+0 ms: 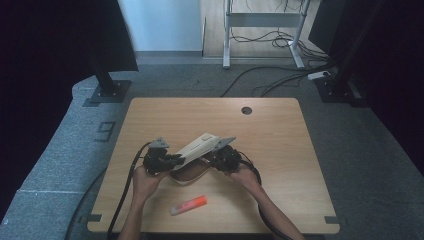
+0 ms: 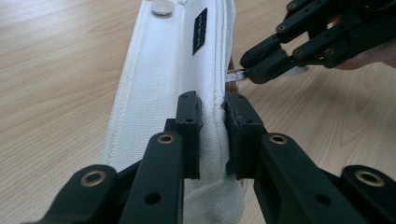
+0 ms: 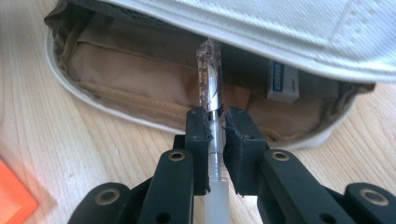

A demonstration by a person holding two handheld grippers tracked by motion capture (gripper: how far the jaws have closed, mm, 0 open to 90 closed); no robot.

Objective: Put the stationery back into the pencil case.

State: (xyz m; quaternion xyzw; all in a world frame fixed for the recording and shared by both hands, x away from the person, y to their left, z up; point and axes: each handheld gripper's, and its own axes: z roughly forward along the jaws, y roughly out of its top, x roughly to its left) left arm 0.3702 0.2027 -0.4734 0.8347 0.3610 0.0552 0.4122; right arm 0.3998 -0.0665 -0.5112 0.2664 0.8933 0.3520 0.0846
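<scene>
1. Toward the near middle of the light wooden worktop [image 1: 280,150], a white fabric pencil case [image 1: 197,147] with a tan lining lies open, its flap raised.
2. The left gripper [image 2: 212,135], held in the person's left hand [image 1: 145,177], has its two black jaws clamped on the edge of the white flap, holding it lifted above the case body.
3. The flap carries a small black label [image 2: 200,30] and a pale round snap button [image 2: 162,7] near its far end.
4. The right gripper [image 3: 215,140], held in the right hand [image 1: 245,175], is closed on a clear plastic pen [image 3: 211,88], whose tip points into the case's opening.
5. The left gripper view shows the right gripper [image 2: 250,72] just beside the flap's edge, with the pen's clear end at its tips.
6. Inside the case, a white eraser with a blue band [image 3: 282,81] rests against the lining under the flap.
7. Near the worktop's front edge, apart from the case, lies an orange and white tube-shaped item [image 1: 188,205].
8. A dark round hole [image 1: 246,110] sits near the worktop's far edge.
</scene>
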